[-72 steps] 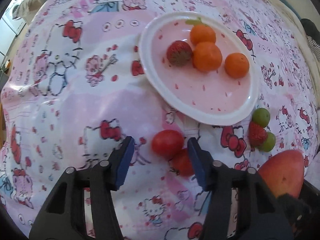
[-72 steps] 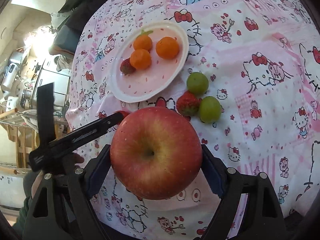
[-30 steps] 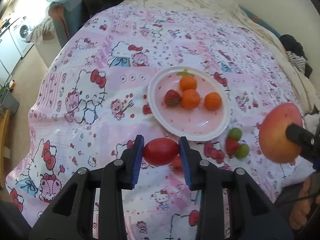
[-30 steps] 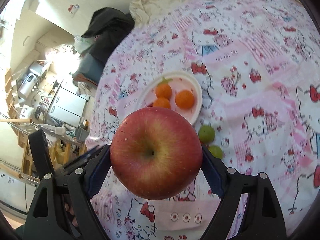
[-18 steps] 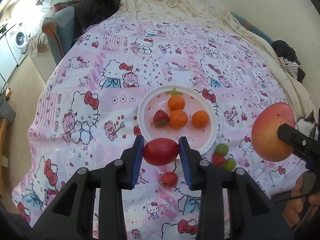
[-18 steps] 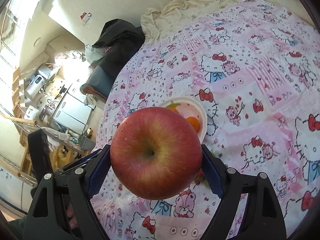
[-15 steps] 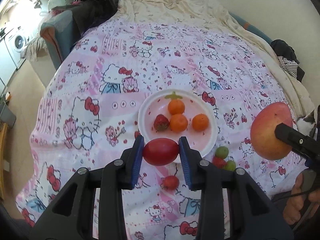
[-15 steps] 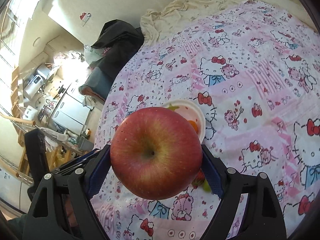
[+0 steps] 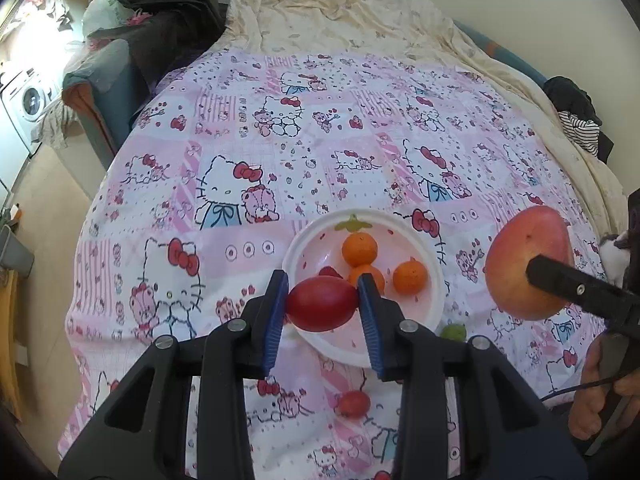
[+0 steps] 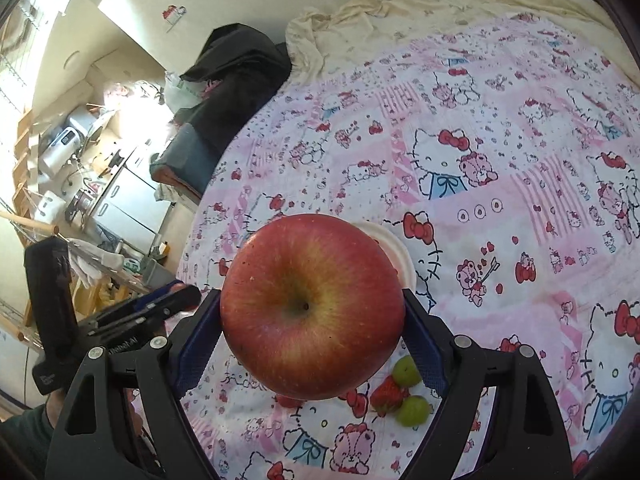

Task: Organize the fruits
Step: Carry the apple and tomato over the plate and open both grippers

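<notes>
My left gripper [image 9: 322, 306] is shut on a red tomato [image 9: 322, 303] and holds it high above the near edge of a white plate [image 9: 434, 300]. The plate carries three oranges [image 9: 359, 249] and a strawberry, mostly hidden behind the tomato. My right gripper [image 10: 312, 312] is shut on a big red apple [image 10: 312, 306], also high up; the apple shows at the right of the left wrist view [image 9: 528, 260]. On the cloth lie a second small tomato [image 9: 354, 404], a strawberry [image 10: 387, 396] and two green fruits [image 10: 406, 371].
The fruits lie on a bed with a pink Hello Kitty cloth [image 9: 320, 152]. A cream blanket [image 9: 352, 20] covers its far end. Dark clothes on a chair [image 9: 160, 12] stand at the far left. The bed's left edge drops to the floor [image 9: 40, 200].
Both grippers have risen well above the bed, each keeping its fruit. The left one closed on the tomato and lifted it; the plate now looks smaller and farther.
</notes>
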Tool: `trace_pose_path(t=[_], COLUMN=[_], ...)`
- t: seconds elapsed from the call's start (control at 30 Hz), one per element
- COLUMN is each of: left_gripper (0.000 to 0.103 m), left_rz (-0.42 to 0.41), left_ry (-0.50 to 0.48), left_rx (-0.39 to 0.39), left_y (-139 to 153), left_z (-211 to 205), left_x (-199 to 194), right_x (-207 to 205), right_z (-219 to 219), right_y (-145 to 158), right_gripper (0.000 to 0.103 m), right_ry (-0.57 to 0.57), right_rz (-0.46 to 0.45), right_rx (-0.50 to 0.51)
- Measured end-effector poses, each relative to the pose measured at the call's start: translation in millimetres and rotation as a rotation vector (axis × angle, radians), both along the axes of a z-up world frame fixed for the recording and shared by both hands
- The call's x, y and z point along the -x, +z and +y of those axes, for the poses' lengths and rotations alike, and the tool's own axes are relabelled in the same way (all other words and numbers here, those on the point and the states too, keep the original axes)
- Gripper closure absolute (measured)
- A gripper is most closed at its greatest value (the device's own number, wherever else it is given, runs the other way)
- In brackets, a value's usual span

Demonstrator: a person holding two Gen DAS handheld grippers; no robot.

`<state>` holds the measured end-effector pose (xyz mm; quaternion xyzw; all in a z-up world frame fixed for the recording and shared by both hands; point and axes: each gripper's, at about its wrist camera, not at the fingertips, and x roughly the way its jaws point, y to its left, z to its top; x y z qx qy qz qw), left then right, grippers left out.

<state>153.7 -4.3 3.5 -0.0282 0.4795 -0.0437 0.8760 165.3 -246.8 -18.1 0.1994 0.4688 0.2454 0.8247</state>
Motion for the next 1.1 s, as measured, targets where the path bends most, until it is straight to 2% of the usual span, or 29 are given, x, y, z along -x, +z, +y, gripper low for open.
trace_pose_path(t=[0.2, 0.33, 0.73, 1.1], left_gripper=[0.072, 0.072, 0.071, 0.071], left_rz=[0.044, 0.092, 0.19, 0.23], left_ry=[0.002, 0.012, -0.006, -0.021], left_rx=[0.002, 0.039, 0.073, 0.078], left_y=[-16, -33, -85, -111], left_z=[3, 6, 4, 0], left_x=[-19, -31, -69, -89], right_x=[-12, -22, -36, -45], right_z=[-3, 3, 51, 58], right_y=[-13, -30, -90, -111], right_gripper=[0.016, 0.016, 0.016, 0.016], right_ry=[-0.005, 0.012, 0.138, 0.147], right_rz=[0.034, 0.088, 0.233, 0.288], right_rx=[0.002, 0.017, 0.112, 0.107])
